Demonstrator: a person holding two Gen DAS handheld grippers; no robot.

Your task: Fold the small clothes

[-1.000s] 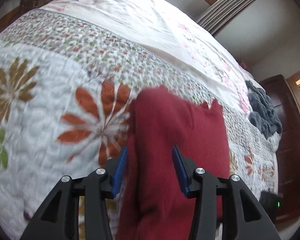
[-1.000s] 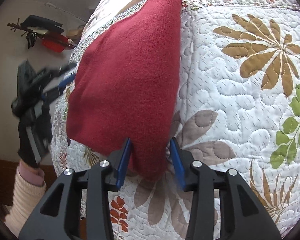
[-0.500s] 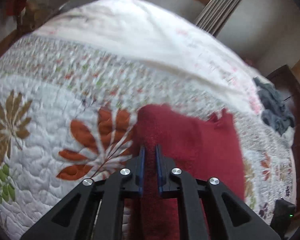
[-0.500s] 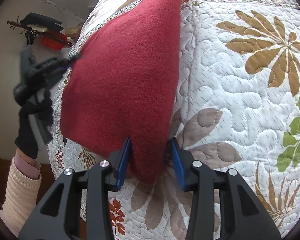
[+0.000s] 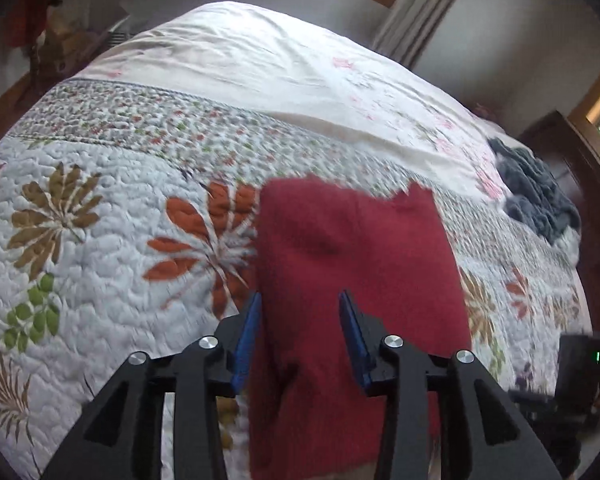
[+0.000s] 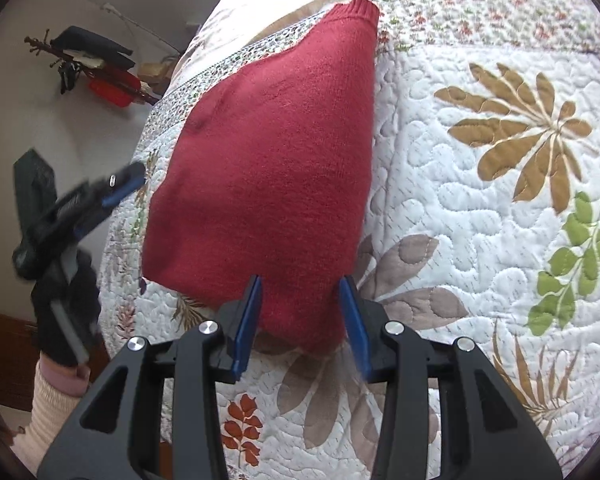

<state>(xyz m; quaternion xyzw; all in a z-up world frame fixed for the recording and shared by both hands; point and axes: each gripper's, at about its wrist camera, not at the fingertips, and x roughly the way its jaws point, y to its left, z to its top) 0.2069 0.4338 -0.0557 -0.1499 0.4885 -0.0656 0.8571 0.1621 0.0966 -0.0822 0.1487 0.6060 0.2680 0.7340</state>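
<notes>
A folded red knitted sweater (image 5: 352,260) lies flat on the flowered quilt (image 5: 80,240). My left gripper (image 5: 300,304) is open, its blue fingers (image 5: 250,328) standing either side of the sweater's near left part without pinching it. From the opposite side, the sweater (image 6: 276,168) tapers away to a ribbed cuff at the far end. My right gripper (image 6: 300,296) is open too, straddling the near corner of the cloth. In the right wrist view the left gripper (image 6: 120,186) shows at the bed's edge, held by a gloved hand (image 6: 64,300).
A grey-blue heap of clothes (image 5: 536,196) lies at the far right of the bed. A white sheet (image 5: 260,60) covers the head end. Dark wooden furniture (image 5: 580,184) stands beyond the bed. A coat rack (image 6: 92,64) hangs on the wall.
The left gripper was open a second ago, shut on the sweater's fold half a second ago, and has opened again, drawn slightly back. The right gripper has stayed open and almost still.
</notes>
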